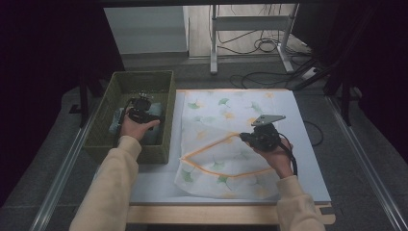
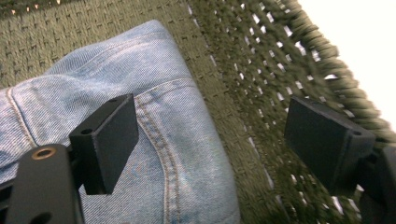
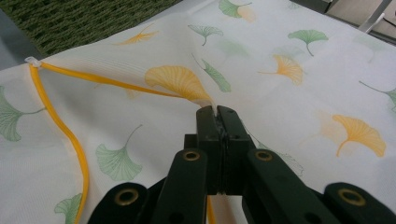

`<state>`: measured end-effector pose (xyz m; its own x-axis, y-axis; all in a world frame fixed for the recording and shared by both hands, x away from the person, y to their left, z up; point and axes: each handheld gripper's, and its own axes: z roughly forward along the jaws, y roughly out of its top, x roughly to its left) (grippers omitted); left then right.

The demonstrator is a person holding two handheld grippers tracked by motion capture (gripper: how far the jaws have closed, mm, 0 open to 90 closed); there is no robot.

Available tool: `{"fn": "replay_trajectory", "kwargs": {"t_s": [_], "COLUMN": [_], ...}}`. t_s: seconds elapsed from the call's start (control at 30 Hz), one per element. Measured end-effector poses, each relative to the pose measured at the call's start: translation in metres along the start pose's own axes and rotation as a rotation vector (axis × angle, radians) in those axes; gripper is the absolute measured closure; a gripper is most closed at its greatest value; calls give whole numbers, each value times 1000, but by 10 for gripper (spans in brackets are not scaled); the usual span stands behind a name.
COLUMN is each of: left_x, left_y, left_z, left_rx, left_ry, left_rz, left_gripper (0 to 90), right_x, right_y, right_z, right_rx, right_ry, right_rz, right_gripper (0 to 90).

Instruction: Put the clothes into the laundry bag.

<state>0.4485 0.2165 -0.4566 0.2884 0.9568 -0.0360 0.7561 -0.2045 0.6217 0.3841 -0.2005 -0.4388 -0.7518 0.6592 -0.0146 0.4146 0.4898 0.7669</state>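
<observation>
Two tools: right tool (image 3: 217, 112) clenched on the laundry bag (image 3: 280, 107); left tool (image 2: 210, 140) spread wide above the jeans (image 2: 154, 140).

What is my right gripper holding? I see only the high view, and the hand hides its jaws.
Observer: The right gripper is shut on the bag's upper layer beside the yellow zipper, lifting a small peak of fabric.
Operator: And the left one, inside the basket?
Observer: The left gripper is open; its jaws stand wide above folded jeans, not pressing on them.
Operator: Do the jeans sit in the middle of the basket?
Observer: No. In the left gripper view they lie on the woven bottom with a bare strip between them and one side wall.
</observation>
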Motion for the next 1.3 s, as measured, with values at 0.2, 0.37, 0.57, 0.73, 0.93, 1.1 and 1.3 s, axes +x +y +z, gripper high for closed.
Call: {"fn": "replay_trajectory", "kwargs": {"t_s": [0.2, 0.37, 0.57, 0.73, 0.93, 1.1, 1.3], "left_x": [4, 6, 7, 8, 10, 12, 12], "left_y": [-1, -3, -4, -4, -3, -2, -3], "left_z": [5, 8, 14, 18, 24, 28, 36], "left_rx": [14, 22, 42, 64, 103, 128, 185], "left_ry": [8, 6, 11, 19, 34, 37, 39], "left_rz": [-12, -13, -14, -6, 5, 2, -2], "left_gripper": [169, 169, 164, 157, 143, 133, 123], "right_x": [0, -1, 0, -1, -1, -1, -1], "right_y": [0, 0, -1, -1, -1, -1, -1], "right_z": [0, 0, 0, 1, 1, 1, 0], "right_rx": [-1, 2, 2, 3, 0, -2, -3], "right_ry": [-1, -2, -2, -2, 3, 8, 8], "right_rz": [0, 0, 2, 0, 3, 6, 9], "right_gripper": [881, 881, 881, 881, 881, 881, 880]}}
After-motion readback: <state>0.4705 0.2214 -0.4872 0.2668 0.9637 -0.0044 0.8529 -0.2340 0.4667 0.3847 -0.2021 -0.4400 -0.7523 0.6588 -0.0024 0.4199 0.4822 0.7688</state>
